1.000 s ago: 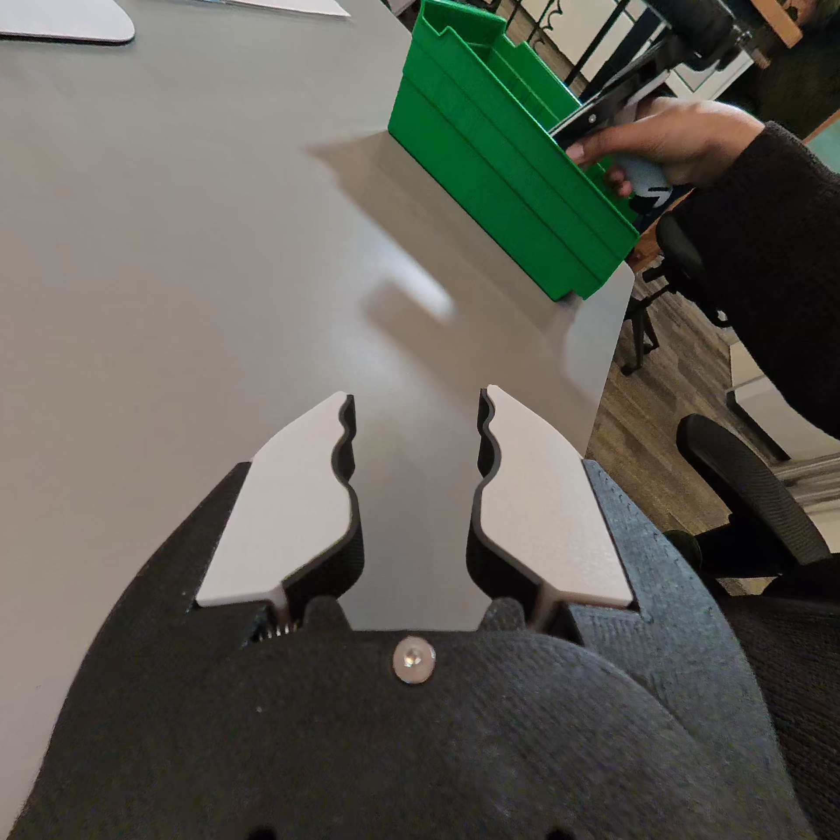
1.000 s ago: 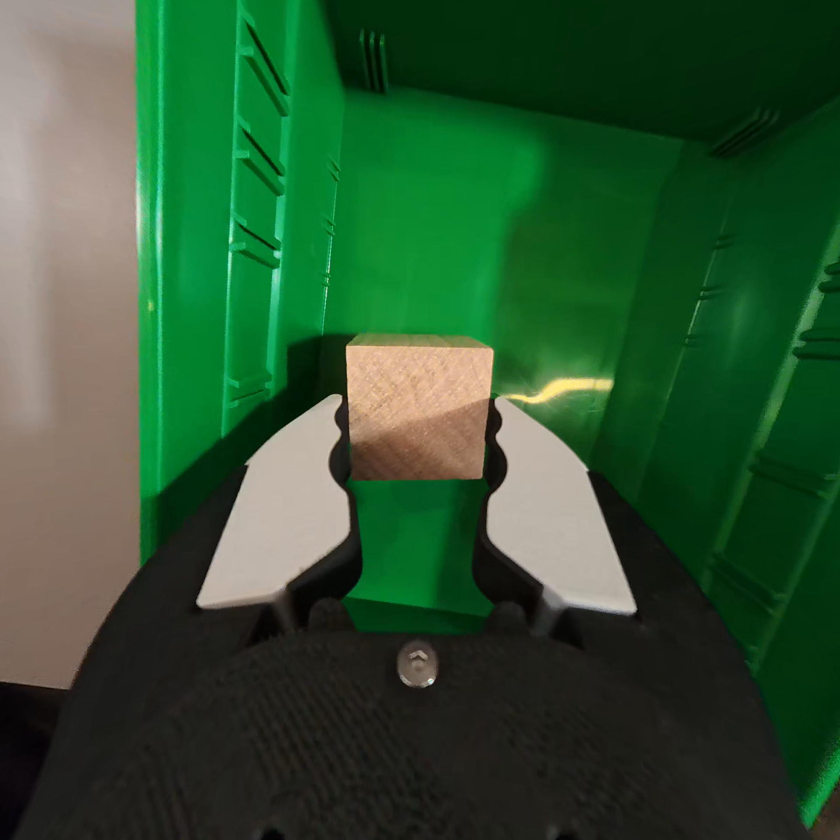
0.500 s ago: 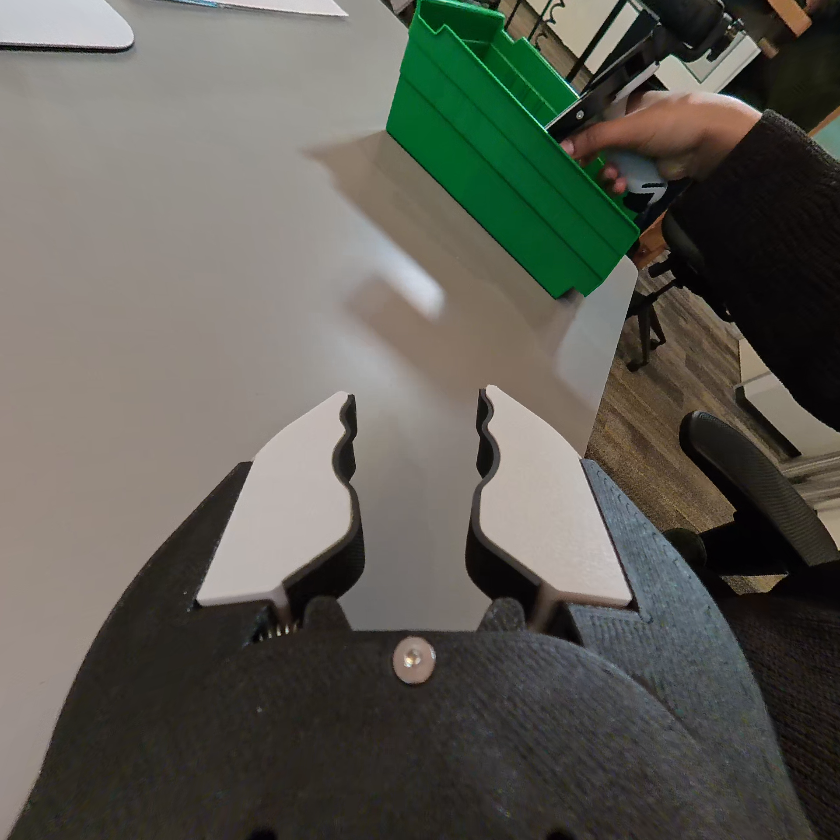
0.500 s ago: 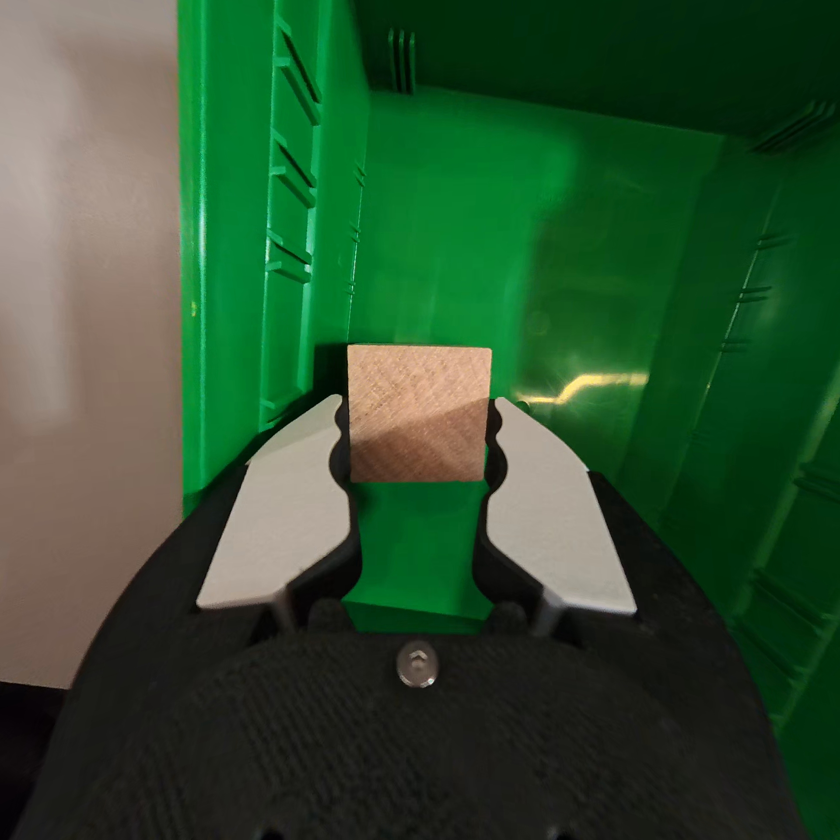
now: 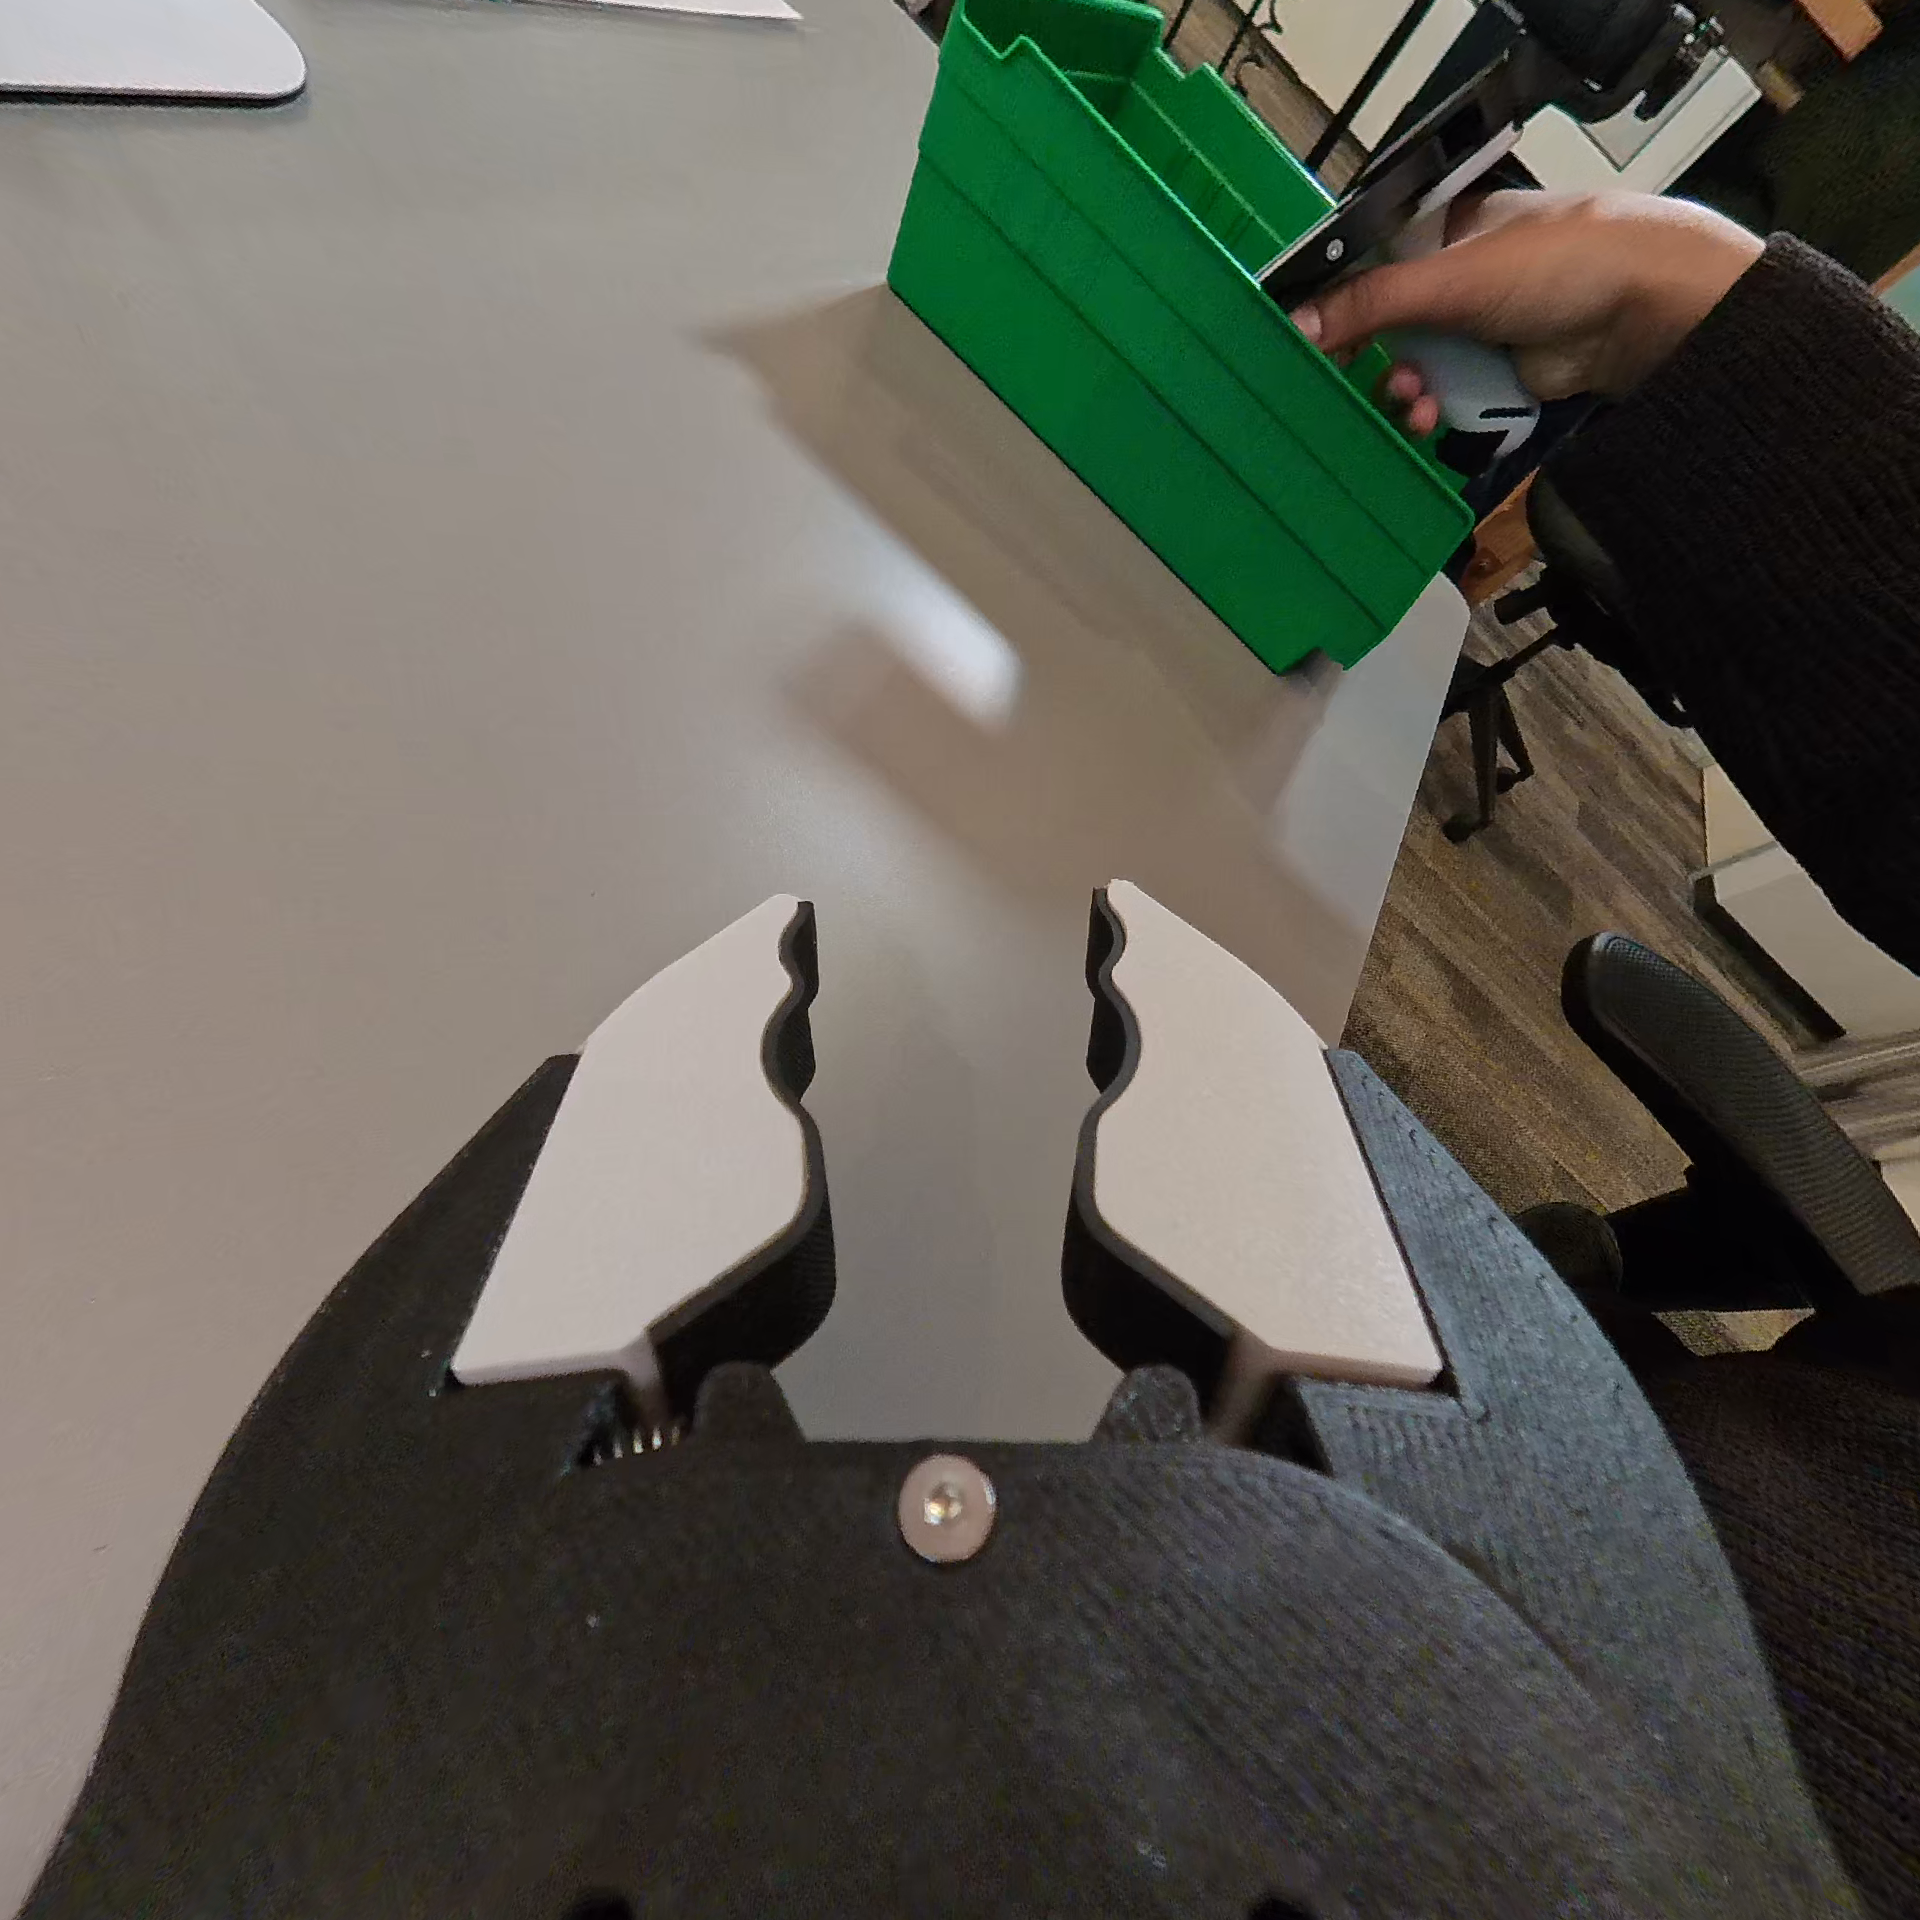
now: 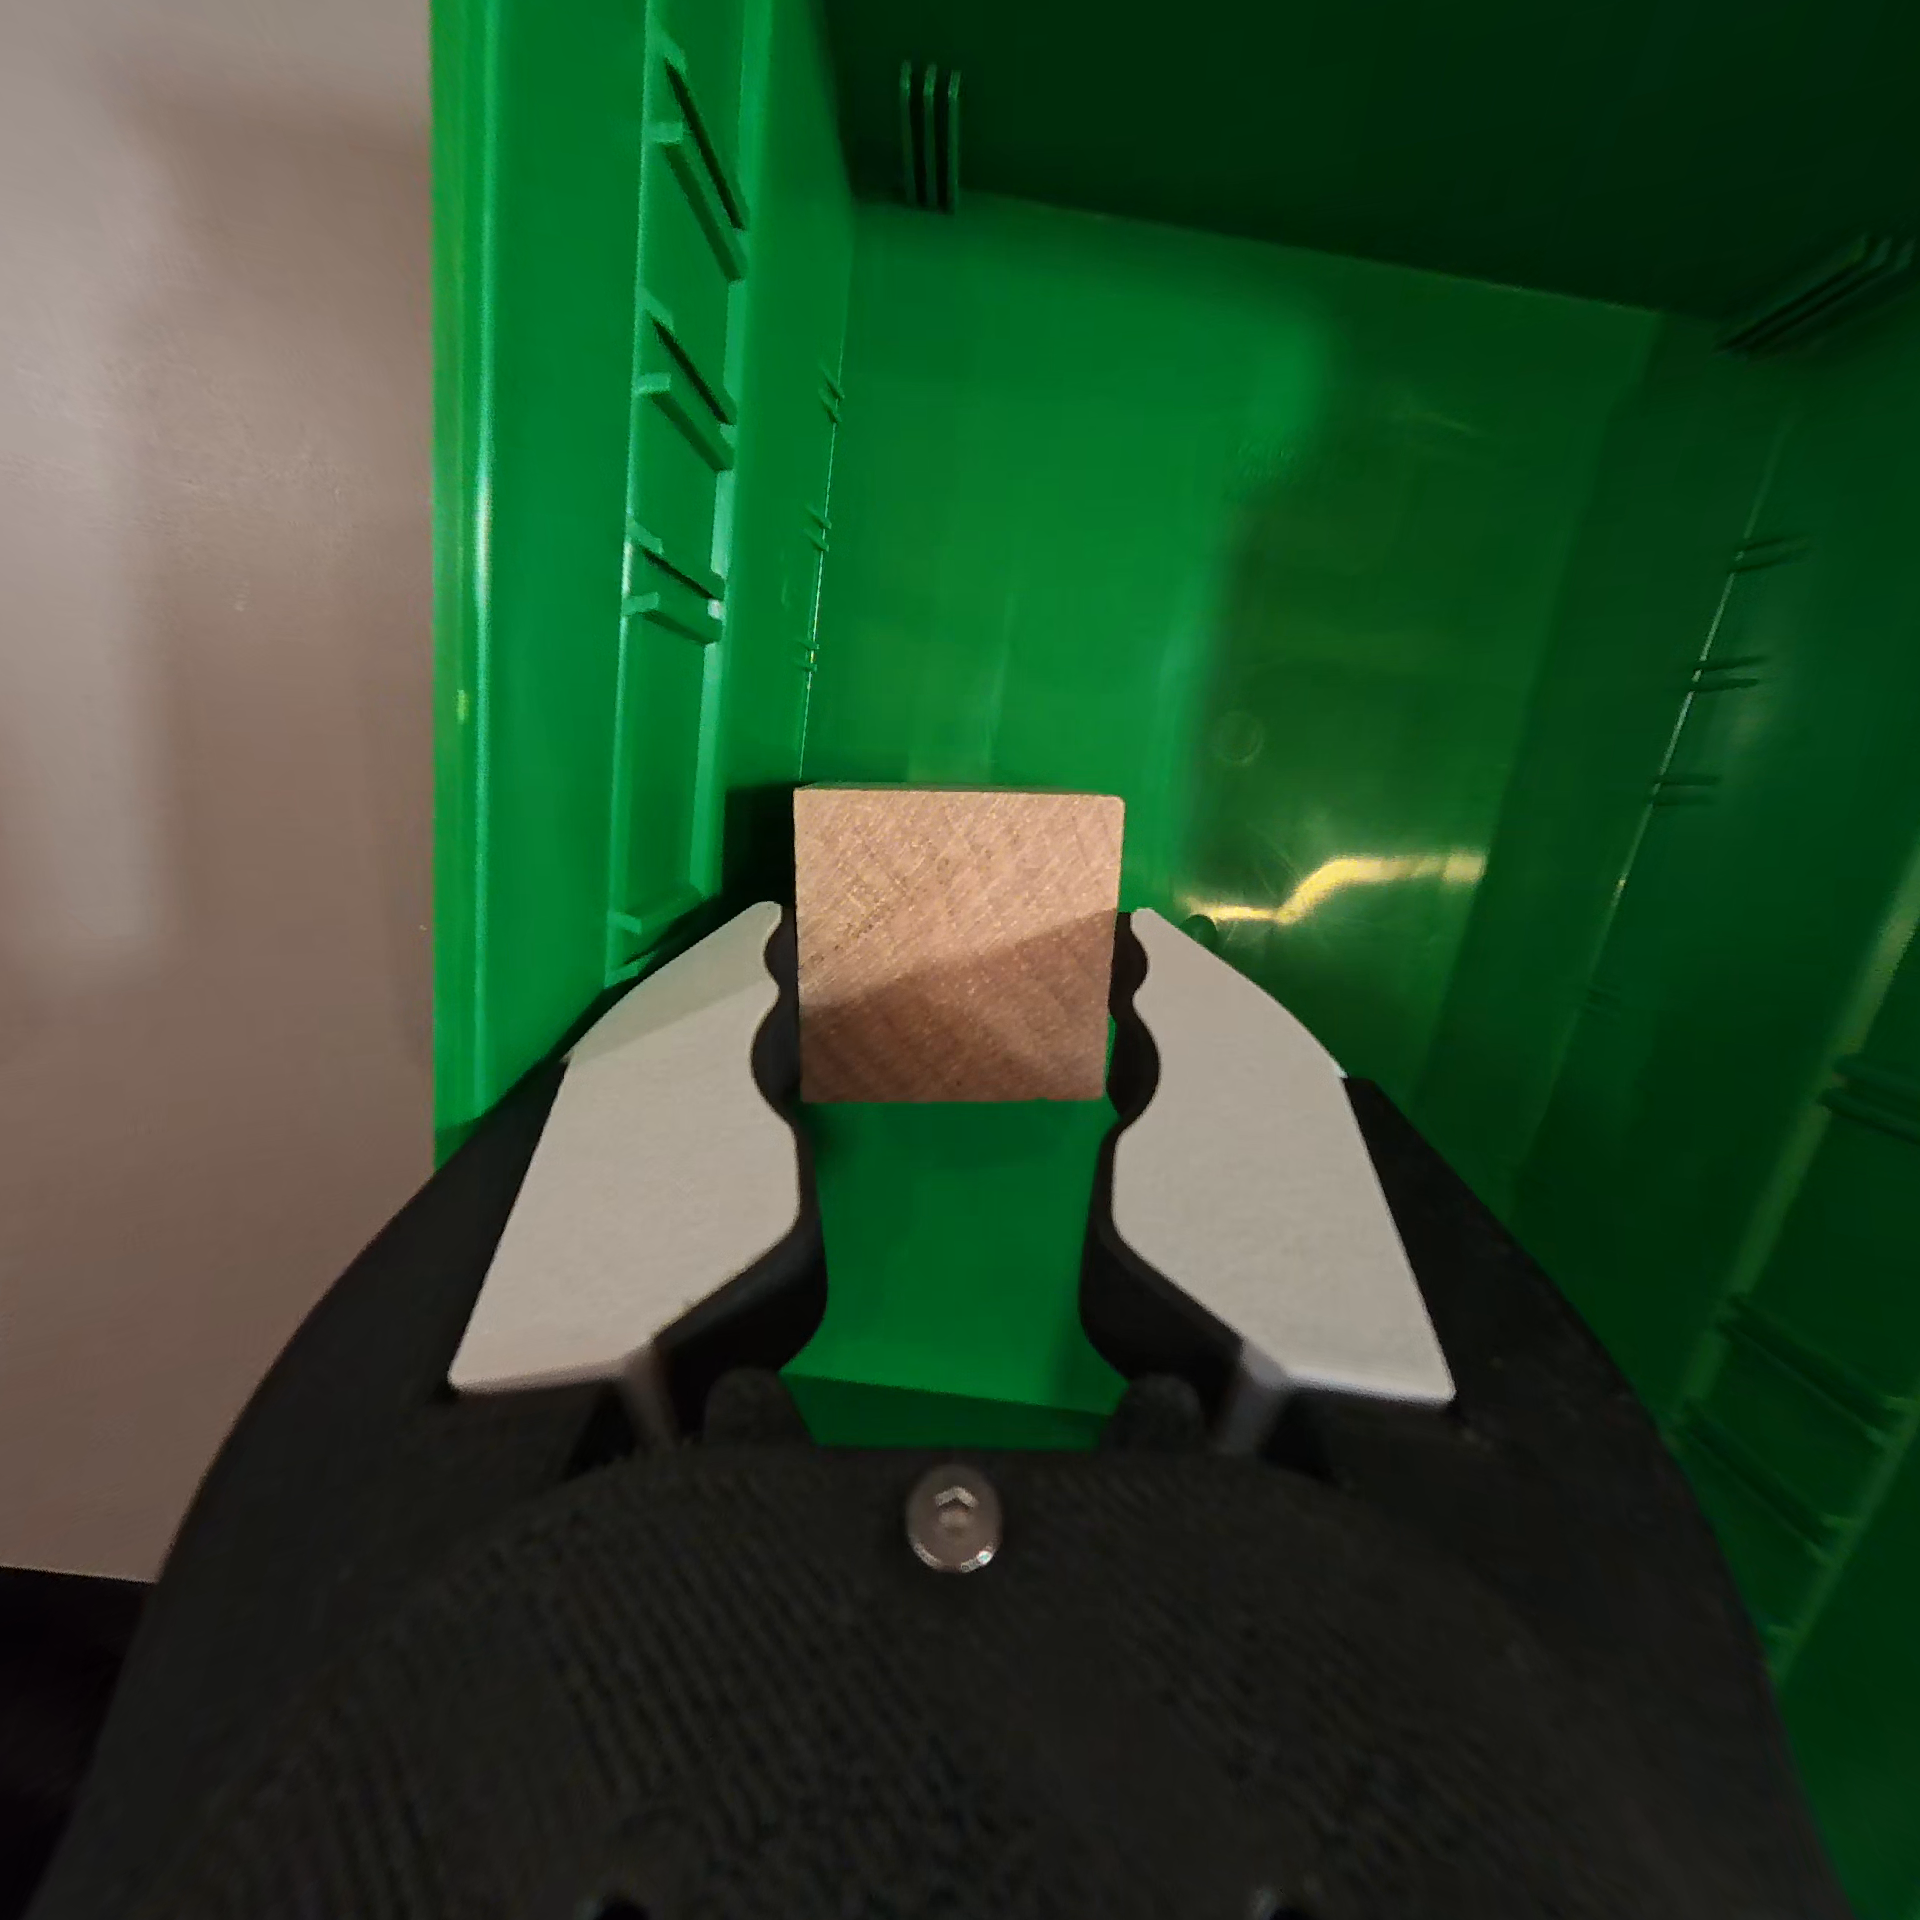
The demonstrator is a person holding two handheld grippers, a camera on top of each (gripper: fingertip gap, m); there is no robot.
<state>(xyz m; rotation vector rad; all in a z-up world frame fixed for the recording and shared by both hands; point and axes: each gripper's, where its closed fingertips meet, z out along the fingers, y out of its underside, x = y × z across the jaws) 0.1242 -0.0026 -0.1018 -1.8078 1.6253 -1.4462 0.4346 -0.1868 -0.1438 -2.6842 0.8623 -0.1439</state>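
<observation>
Holding a wooden cube (image 6: 956, 940) in my right tongs (image 6: 954, 977), clamped by its two side faces, with the forward half of the block sticking out past the tips. I'm down inside the green bin (image 6: 1351, 520), floor ahead of the tongs, and I can't tell whether the cube already touches that floor. The ribbed wall stands just left of the left finger, so I judge there's little room to spread on that side; the far wall and the right wall sit well clear. Outside the bin, left of the tongs, bare table (image 6: 208, 623).

Over on the other side, my left tongs (image 5: 951, 966) hang spread apart with nothing between them, low over the grey table (image 5: 416, 520) and close to its near edge. Ahead and to the right of them the green bin (image 5: 1143, 343) stands at the table's corner, and a hand (image 5: 1538, 281) in a dark sleeve dips the other tool over its rim. Nothing lies between these tongs and the bin. Far ahead left, a pale rounded pad (image 5: 145, 52). Right of the tongs, off the table, a black office chair (image 5: 1745, 1122) on wood-look flooring.
</observation>
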